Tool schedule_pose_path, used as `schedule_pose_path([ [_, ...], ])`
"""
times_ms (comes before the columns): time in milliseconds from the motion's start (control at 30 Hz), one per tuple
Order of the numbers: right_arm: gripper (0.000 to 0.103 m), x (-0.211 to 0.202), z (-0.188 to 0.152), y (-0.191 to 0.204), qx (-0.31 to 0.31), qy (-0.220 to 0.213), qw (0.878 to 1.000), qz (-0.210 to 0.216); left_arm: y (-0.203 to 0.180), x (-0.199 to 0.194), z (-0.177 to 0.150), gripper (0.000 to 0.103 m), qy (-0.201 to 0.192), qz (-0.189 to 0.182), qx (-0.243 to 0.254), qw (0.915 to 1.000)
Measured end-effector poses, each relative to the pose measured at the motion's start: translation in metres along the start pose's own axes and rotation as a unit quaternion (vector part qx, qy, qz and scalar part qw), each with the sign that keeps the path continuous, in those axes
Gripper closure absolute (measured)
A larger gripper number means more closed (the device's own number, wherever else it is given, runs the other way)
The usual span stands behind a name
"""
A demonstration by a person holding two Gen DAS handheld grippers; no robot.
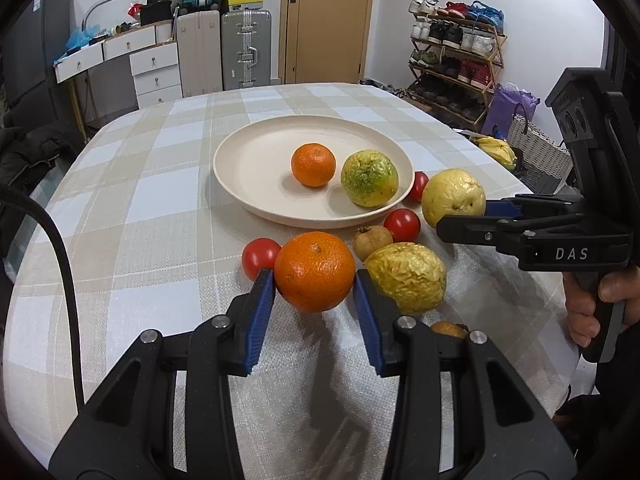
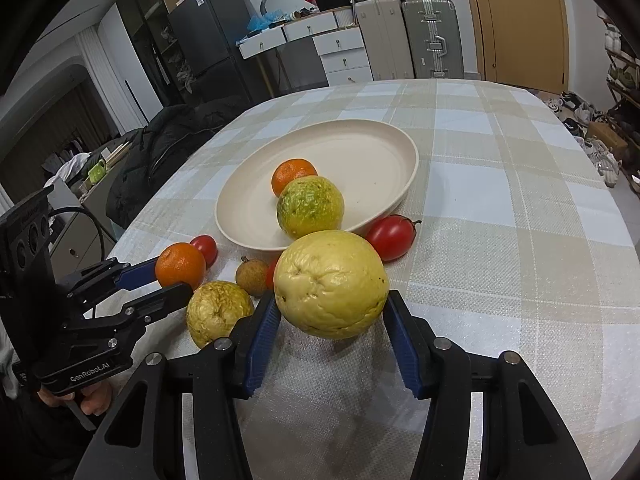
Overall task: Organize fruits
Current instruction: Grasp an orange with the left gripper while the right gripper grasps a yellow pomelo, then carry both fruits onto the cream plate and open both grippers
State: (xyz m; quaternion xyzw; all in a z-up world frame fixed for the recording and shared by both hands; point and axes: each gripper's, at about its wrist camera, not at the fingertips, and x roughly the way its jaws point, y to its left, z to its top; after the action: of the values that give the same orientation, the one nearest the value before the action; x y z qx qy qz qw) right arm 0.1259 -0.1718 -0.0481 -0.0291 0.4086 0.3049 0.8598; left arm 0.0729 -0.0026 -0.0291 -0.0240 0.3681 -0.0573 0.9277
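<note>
Checked cloth, beige and white, covers the surface (image 1: pixel 152 200). At centre frame in the left wrist view we see our left gripper (image 1: pixel 314 280) with its jaws narrow, blue pads pressed on both sides of an orange (image 1: pixel 315 271). Crowding it: a red tomato (image 1: pixel 260 257) just left, touching or nearly so, a wrinkled yellow fruit (image 1: pixel 406 276) just right against the jaw, and a small brown fruit (image 1: pixel 372 241) behind. A second tomato (image 1: pixel 402 225) lies beyond that, near the cream plate (image 1: pixel 240 160).

On the plate sit a smaller orange (image 1: pixel 313 165) and a green-yellow fruit (image 1: pixel 369 178), close together.

In the right wrist view our right gripper (image 2: pixel 332 316) holds a large pale yellow fruit (image 2: pixel 331 284) at lower centre, jaws set moderately wide around it. An elongated tomato (image 2: pixel 390 237) lies behind it beside the plate rim. A hand (image 1: pixel 600 304) grips the right tool at the right edge.
</note>
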Motion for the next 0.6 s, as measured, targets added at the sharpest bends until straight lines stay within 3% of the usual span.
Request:
schedule_pose_path([
  [600,0.049,-0.025,0.004,0.005,-0.001,-0.056,0.998,0.025,0.013,-0.025,0.010,0.066,-0.044,0.003,-0.027,0.9987],
])
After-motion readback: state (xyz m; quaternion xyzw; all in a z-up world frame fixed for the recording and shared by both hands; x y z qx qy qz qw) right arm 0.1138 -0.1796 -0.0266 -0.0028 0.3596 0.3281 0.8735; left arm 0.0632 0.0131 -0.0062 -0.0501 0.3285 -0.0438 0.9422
